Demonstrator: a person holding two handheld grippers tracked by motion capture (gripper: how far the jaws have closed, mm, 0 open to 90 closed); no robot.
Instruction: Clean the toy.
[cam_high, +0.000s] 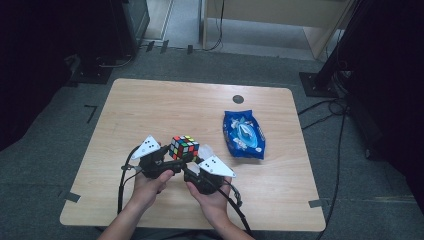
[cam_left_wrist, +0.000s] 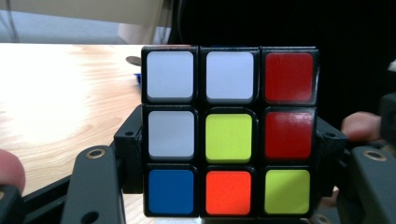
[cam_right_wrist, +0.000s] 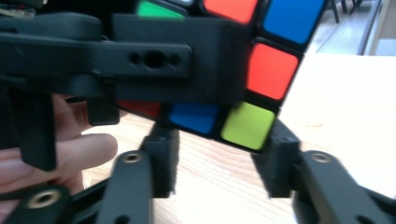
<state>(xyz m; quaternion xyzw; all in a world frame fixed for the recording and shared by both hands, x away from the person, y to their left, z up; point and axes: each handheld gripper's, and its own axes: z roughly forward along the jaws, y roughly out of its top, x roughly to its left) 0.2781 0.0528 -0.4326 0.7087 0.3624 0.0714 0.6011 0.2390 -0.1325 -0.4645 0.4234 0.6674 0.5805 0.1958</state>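
A scrambled Rubik's cube (cam_high: 183, 147) hangs a little above the near part of the wooden table (cam_high: 165, 105). My left gripper (cam_high: 172, 153) comes in from the left and is shut on it. In the left gripper view its black jaws press both sides of the cube (cam_left_wrist: 229, 135), which faces the camera with white, red, yellow-green, blue and orange stickers. My right gripper (cam_high: 193, 163) sits just right of and below the cube. Its own view is blurred: the pads (cam_right_wrist: 161, 156) flank the lower corner of the cube (cam_right_wrist: 245, 123) without clearly pressing it. The left gripper's black body (cam_right_wrist: 140, 60) crosses in front.
A blue snack packet (cam_high: 244, 135) lies flat on the table to the right of the cube. A small round dark grommet (cam_high: 238, 99) sits near the far edge. Cables trail from both grippers toward the near edge. Dark stands and cables surround the table on grey carpet.
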